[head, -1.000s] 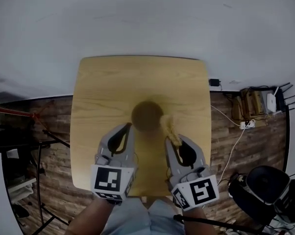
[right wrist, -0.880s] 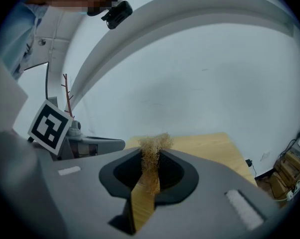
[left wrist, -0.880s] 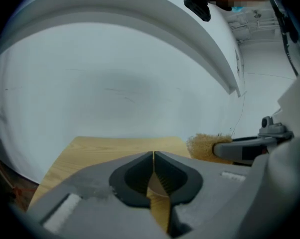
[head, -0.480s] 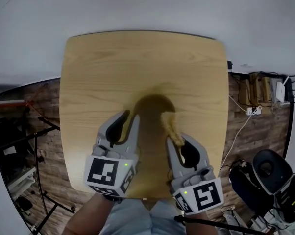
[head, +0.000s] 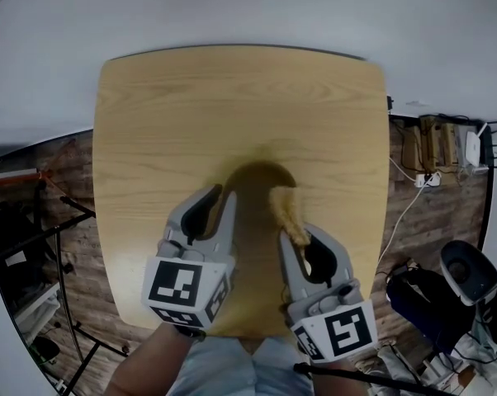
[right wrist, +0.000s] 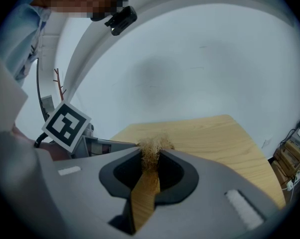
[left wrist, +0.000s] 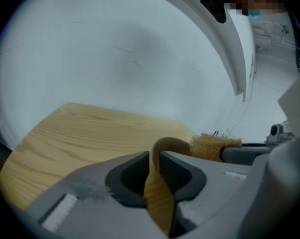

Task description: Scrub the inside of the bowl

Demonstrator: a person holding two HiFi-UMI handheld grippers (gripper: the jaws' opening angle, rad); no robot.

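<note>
Wooden table (head: 232,97) carried the bowl (head: 253,190); we found its thin rim pinched between the left gripper (left wrist: 155,159) fingers. Right gripper (right wrist: 150,159) clamped a scrubber (right wrist: 151,147) at its fingertips. We judged the bowl light, stiff and slippery, and the rim hold adequate.

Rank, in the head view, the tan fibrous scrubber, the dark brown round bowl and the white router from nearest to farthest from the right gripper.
1. Tan fibrous scrubber: clamped in the right gripper's jaws.
2. Dark brown round bowl: just ahead, to its left.
3. White router: at the view's far right.
</note>
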